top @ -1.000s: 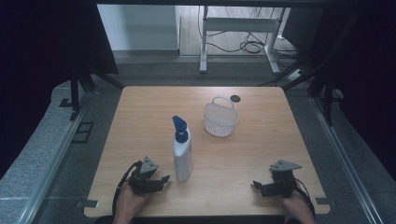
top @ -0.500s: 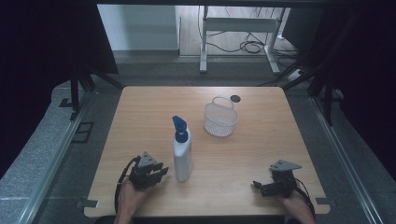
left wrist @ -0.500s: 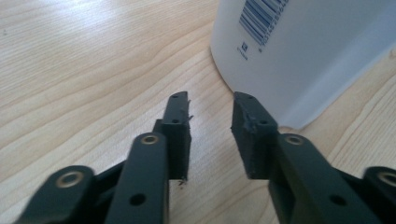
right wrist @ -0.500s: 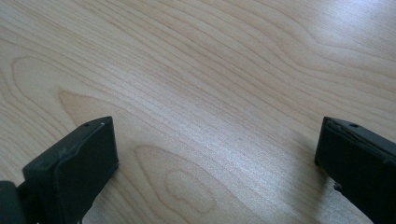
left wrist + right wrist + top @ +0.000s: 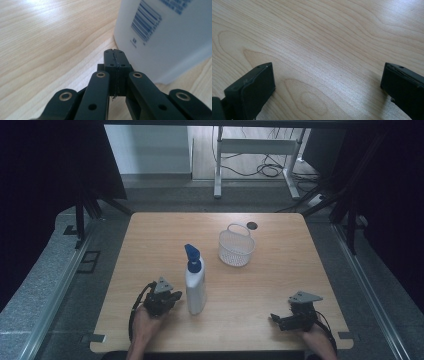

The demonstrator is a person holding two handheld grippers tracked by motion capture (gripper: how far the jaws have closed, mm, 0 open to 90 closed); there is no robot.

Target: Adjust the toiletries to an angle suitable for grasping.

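High view: left gripper (image 5: 172, 296) sits at the near table (image 5: 150, 235) edge, just left of the bottle (image 5: 195, 287) base. Its jaws have just been closing and are now pressed together with nothing between them; the bottle stands upright just beside their tips. Right gripper (image 5: 276, 320) rests at the near right, jaws spread over bare wood. Farther back, the basket (image 5: 236, 248) holds nothing visible.
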